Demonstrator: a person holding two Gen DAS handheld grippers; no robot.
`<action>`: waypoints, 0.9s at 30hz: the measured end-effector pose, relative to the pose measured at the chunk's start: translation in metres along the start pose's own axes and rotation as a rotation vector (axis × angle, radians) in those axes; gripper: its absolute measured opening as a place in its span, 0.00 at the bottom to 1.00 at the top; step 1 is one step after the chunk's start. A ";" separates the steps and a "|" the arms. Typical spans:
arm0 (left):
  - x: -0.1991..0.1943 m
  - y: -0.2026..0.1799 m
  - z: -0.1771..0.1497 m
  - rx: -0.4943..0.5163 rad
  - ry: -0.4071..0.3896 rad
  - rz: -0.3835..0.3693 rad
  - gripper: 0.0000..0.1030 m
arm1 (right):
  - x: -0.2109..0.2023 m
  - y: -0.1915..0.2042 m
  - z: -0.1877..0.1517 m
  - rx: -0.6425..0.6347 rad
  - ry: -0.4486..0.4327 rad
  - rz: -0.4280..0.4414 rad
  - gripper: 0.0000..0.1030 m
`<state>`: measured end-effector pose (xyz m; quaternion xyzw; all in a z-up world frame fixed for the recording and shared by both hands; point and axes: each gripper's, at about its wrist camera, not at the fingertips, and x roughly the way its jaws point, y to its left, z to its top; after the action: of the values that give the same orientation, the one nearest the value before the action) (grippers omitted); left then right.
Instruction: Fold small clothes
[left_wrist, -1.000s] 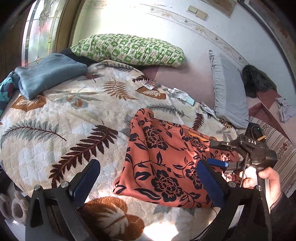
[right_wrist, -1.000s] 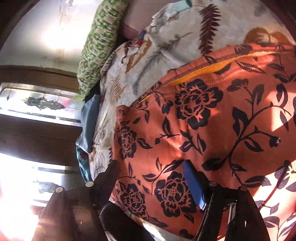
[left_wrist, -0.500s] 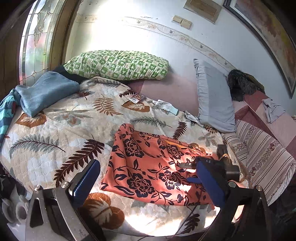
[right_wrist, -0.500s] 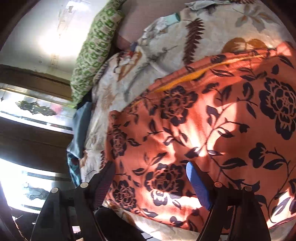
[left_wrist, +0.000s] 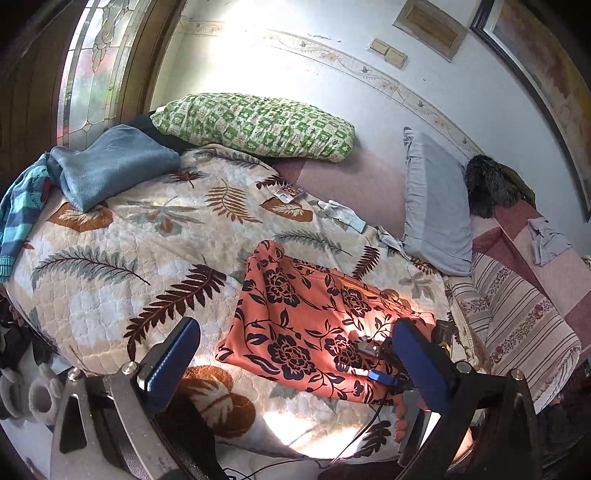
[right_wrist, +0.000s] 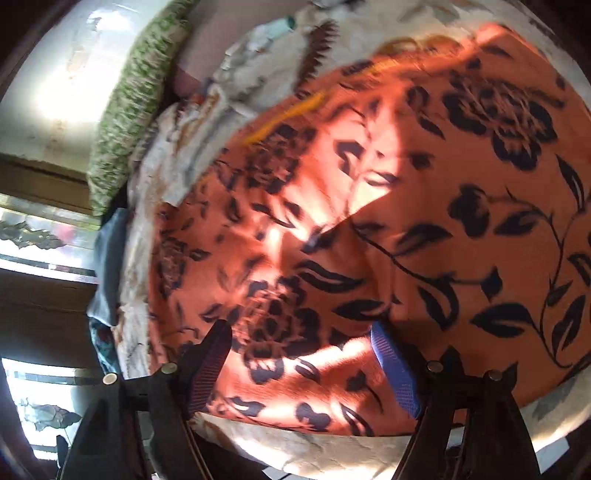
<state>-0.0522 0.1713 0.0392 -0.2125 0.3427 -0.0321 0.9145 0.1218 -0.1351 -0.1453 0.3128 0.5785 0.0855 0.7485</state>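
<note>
Both grippers, left gripper and right gripper, fingers wide apart holding nothing, over flat orange floral garment on bed; next: pinch an edge to fold.

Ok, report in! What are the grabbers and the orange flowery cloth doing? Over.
Left gripper open, hovering. Right gripper open, low over orange floral garment, lying flat on quilt. Nothing in the way.

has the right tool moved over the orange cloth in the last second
Yes. The right tool has slid toward the near edge of the orange cloth, away from the green pillow.
</note>
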 end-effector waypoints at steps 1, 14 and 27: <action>0.000 0.000 -0.001 0.001 0.002 0.001 1.00 | -0.006 -0.004 -0.004 0.018 -0.058 0.035 0.78; -0.014 -0.004 -0.011 0.016 -0.011 0.037 1.00 | -0.005 0.006 -0.020 0.032 0.004 -0.053 0.79; -0.027 -0.021 -0.017 0.077 -0.040 0.047 1.00 | -0.012 0.008 -0.021 -0.014 -0.011 -0.039 0.79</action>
<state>-0.0819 0.1518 0.0529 -0.1699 0.3278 -0.0196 0.9291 0.1004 -0.1270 -0.1344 0.2965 0.5798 0.0733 0.7554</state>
